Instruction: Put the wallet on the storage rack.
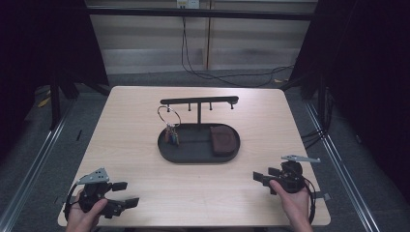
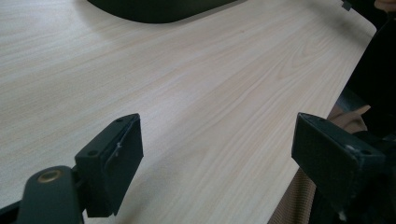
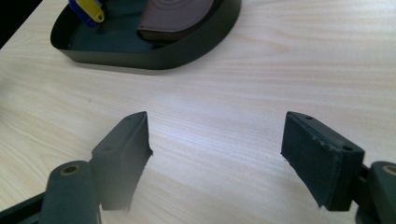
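Right gripper view: tray (image 3: 154, 58) cut off by top edge, far rim out of frame. Brown wallet (image 3: 175, 18) cropped at top. Yellow key tag (image 3: 91, 11) partly out of frame.
Left gripper view: only a sliver of the tray's near rim at the top edge.
High view: keys (image 1: 171, 134) under the ring too small to tell apart. Person's forearms cut off at the bottom edge.

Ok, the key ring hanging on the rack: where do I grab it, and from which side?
Take the big metal ring itself, low on its loop just above the key tags. It hangs from the left peg of the black rack, so the loop is free all round. Come in from the front with the left claw, which is open and probably nearer, jaws either side of the wire, then lift up and off.
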A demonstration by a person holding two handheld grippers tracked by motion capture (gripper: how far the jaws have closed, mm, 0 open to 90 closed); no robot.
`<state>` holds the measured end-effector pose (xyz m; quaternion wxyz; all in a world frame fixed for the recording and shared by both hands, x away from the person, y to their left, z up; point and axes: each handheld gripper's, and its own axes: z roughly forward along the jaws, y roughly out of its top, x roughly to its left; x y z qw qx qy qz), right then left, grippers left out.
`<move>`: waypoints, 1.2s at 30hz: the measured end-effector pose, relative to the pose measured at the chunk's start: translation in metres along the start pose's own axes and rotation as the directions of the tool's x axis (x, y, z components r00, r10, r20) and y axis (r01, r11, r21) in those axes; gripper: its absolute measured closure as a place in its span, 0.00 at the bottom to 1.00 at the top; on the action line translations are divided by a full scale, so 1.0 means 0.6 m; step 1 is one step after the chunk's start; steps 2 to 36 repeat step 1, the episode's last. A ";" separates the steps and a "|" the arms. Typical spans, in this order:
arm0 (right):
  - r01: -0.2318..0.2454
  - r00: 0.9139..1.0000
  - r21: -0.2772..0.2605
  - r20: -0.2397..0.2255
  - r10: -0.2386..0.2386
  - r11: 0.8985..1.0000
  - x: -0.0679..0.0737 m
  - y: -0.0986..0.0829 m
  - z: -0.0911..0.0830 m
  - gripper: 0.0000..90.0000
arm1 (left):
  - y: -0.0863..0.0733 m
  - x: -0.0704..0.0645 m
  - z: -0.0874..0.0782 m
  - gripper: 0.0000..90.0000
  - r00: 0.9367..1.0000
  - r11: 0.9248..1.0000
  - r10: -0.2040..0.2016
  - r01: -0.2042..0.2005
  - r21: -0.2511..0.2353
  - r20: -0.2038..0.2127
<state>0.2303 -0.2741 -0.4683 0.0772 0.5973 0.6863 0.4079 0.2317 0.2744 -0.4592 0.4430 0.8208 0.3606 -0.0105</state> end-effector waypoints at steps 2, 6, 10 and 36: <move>-0.005 1.000 -0.001 0.003 0.005 1.000 -0.002 -0.002 -0.001 0.26 | 0.000 0.000 -0.001 0.18 1.000 1.000 0.001 -0.001 -0.004 -0.003; -0.005 1.000 -0.001 0.003 0.005 1.000 -0.002 -0.002 -0.001 0.26 | 0.000 0.000 -0.001 0.18 1.000 1.000 0.001 -0.001 -0.004 -0.003; -0.005 1.000 -0.001 0.003 0.005 1.000 -0.002 -0.002 -0.001 0.26 | 0.000 0.000 -0.001 0.18 1.000 1.000 0.001 -0.001 -0.004 -0.003; -0.005 1.000 -0.001 0.003 0.005 1.000 -0.002 -0.002 -0.001 0.26 | 0.000 0.000 -0.001 0.18 1.000 1.000 0.001 -0.001 -0.004 -0.003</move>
